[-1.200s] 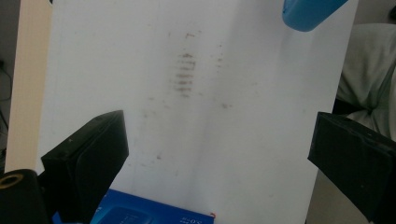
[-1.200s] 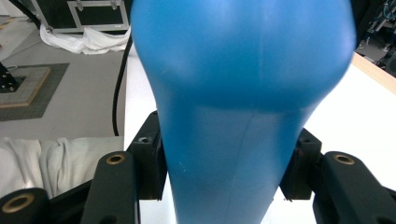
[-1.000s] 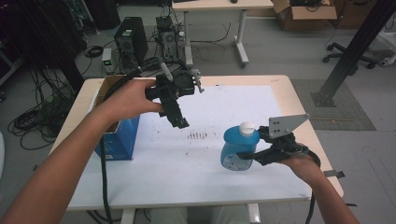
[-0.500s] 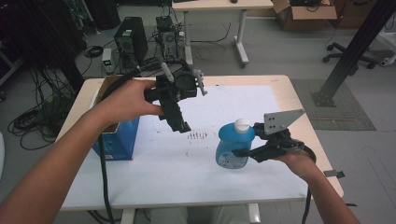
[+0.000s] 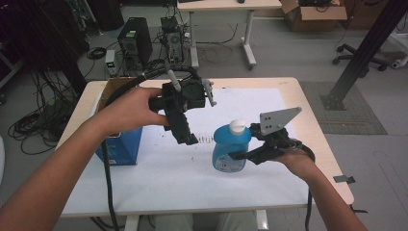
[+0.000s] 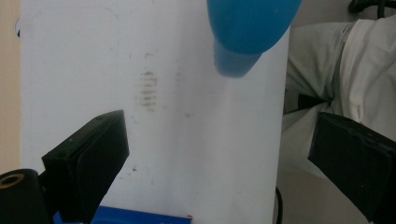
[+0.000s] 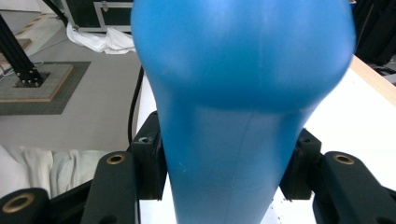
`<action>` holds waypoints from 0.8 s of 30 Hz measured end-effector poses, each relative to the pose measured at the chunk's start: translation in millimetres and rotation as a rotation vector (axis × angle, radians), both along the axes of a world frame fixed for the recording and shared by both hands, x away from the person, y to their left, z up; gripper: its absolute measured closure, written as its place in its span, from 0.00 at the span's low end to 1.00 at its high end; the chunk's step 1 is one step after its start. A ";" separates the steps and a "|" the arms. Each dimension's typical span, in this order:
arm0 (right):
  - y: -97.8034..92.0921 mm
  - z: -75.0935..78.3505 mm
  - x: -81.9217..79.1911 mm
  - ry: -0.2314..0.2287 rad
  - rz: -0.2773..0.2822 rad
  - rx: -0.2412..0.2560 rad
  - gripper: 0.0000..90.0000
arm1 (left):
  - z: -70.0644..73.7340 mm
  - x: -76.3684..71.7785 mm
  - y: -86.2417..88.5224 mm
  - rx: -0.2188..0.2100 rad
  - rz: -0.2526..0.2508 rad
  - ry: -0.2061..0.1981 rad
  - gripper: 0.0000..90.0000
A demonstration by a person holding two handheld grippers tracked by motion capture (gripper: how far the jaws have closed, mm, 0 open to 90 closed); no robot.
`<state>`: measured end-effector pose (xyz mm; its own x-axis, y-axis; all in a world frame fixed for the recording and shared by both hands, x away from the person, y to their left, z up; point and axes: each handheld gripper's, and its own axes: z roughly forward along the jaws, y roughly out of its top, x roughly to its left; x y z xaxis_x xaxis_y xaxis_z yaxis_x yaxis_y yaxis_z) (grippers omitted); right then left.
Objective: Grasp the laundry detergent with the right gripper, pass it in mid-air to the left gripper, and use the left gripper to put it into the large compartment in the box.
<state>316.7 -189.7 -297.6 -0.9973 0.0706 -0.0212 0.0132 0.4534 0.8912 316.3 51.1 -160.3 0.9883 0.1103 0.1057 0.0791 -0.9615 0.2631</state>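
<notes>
High view: our right gripper [image 5: 240,155] has its jaws clamped on the blue bottle [image 5: 230,149], white cap on, standing on the counter [image 5: 269,183]; blue box [image 5: 120,144] sits at the left.
Left gripper view: jaws wide, nothing held, bottle [image 6: 250,32] ahead.
Right gripper view: bottle [image 7: 238,116] pinched; contents hard to tell.
Next, we reckon: left gripper [image 5: 185,137] goes for the cap.

Wooden table [image 5: 315,126]; white sheet [image 5: 250,103] over top, blue box [image 5: 120,144] at left.

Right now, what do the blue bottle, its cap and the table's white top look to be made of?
Blue bottle: likely plastic, smooth and glossy, with soft highlights in the right gripper view. Cap: white, probably plastic too. White top: matte sheet, perhaps paper or laminate, with dark smudges; the pale edge looks like wood.
</notes>
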 end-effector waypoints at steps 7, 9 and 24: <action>11.5 0.1 2.9 -0.004 0.022 -0.012 0.50 | 2.3 -5.5 -4.7 -0.002 -0.022 0.004 0.06; 14.0 0.0 3.4 -0.001 0.025 -0.015 0.50 | 3.0 -6.6 -6.8 0.002 -0.029 0.006 0.06; 28.3 0.2 5.8 -0.008 0.049 -0.025 0.50 | 3.9 -9.4 -25.3 0.022 -0.062 0.018 0.06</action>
<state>322.4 -161.4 -297.5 -0.9993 0.0210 -0.0300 -0.0164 0.4753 0.8797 306.9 25.8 -156.3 0.9949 0.0462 0.0891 0.0235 -0.9703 0.2410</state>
